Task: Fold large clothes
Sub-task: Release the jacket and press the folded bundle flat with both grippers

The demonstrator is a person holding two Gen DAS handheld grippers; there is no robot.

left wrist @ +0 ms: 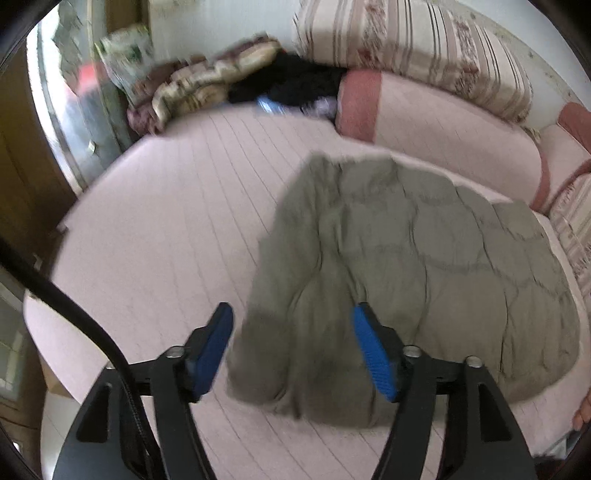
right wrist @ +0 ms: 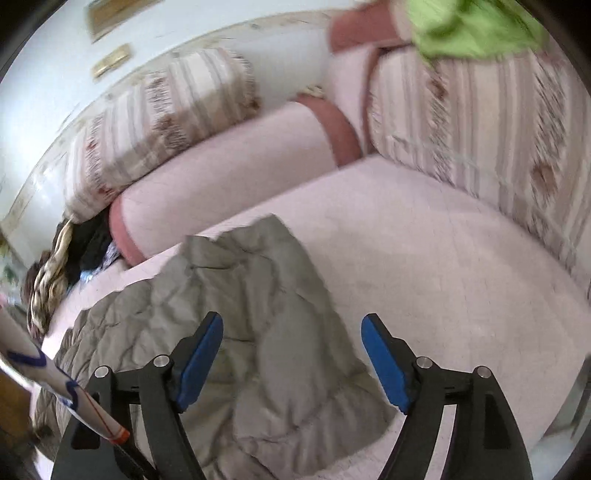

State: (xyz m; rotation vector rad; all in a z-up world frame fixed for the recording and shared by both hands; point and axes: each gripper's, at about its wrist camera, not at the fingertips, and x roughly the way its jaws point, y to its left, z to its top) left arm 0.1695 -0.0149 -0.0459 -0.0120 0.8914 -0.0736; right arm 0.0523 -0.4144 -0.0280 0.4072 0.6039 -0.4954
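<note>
A grey-green quilted jacket [left wrist: 424, 266] lies on the pink bed cover [left wrist: 166, 229], partly folded over itself. My left gripper [left wrist: 293, 321] is open and empty, hovering above the jacket's near left edge, apart from it. In the right wrist view the same jacket [right wrist: 236, 295] lies left of centre on the pink bed cover [right wrist: 443, 258]. My right gripper [right wrist: 291, 328] is open and empty above the jacket's right edge. Both views are blurred by motion.
Pink bolsters [left wrist: 443, 118] and striped cushions [left wrist: 424, 40] line the far side of the bed. A pile of dark clothes [left wrist: 291, 85] and a patterned blanket [left wrist: 199, 85] lie at the far left. A green cloth [right wrist: 476, 26] hangs at top right. A black cable [left wrist: 74, 306] crosses at left.
</note>
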